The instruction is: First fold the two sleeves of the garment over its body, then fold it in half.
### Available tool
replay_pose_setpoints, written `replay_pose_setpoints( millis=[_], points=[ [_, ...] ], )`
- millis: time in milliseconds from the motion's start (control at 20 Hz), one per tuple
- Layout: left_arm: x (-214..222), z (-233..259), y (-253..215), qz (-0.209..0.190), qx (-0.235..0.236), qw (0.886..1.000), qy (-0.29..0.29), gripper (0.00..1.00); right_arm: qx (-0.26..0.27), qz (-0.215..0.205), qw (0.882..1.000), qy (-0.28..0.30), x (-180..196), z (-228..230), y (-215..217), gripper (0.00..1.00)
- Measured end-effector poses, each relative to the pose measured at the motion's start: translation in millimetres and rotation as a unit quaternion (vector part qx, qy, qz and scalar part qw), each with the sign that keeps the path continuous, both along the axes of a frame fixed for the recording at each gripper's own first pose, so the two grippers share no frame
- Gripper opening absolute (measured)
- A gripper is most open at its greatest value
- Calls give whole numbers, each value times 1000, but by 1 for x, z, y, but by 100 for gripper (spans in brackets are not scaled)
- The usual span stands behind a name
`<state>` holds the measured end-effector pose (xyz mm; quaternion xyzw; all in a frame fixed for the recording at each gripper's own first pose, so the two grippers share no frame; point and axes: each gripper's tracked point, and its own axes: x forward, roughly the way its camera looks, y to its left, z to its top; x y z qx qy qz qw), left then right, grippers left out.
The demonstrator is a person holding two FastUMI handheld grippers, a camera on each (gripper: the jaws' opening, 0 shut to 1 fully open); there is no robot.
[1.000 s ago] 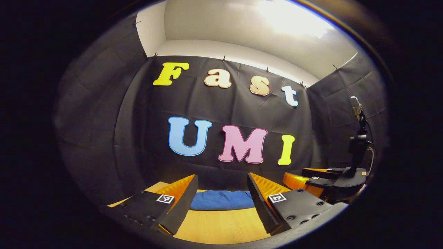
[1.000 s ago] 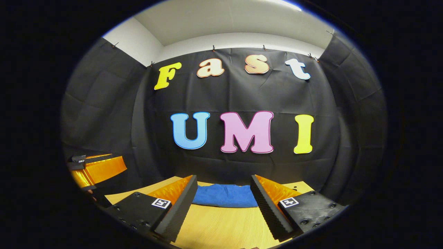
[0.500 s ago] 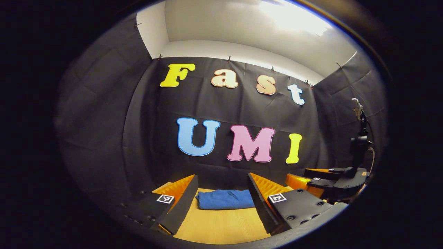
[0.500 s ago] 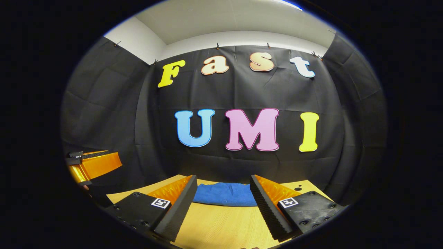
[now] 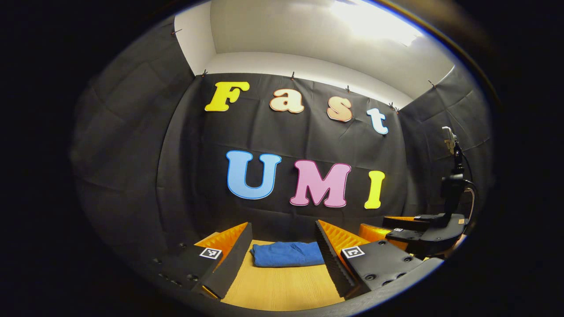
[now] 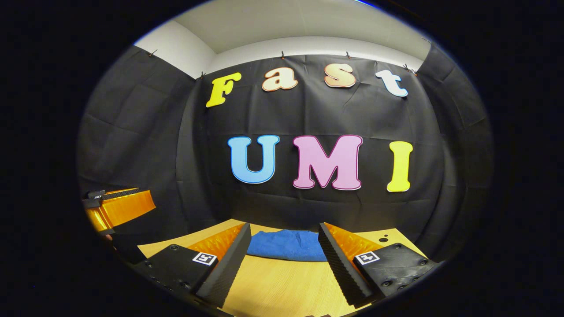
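Both grippers, left gripper and right gripper, hover fingers spread, near the compact blue garment on the table; fold looks done, so I'd withdraw without snagging it.

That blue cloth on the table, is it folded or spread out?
Folded: the blue cloth lies as a small compact bundle on the table, no sleeves sticking out.

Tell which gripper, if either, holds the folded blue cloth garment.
Neither: the left gripper and right gripper are both open; the garment lies free on the light wooden table.
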<state>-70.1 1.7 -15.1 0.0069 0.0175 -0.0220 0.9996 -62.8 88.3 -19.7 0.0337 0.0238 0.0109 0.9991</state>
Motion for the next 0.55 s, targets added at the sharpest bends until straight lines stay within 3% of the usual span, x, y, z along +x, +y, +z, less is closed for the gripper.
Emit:
replay_pose_setpoints(
  millis=[550],
  points=[
    [2,3,-1,-10,7,1000,2,81,-1,-1,1000,16,0,-11,-2,98]
  ],
)
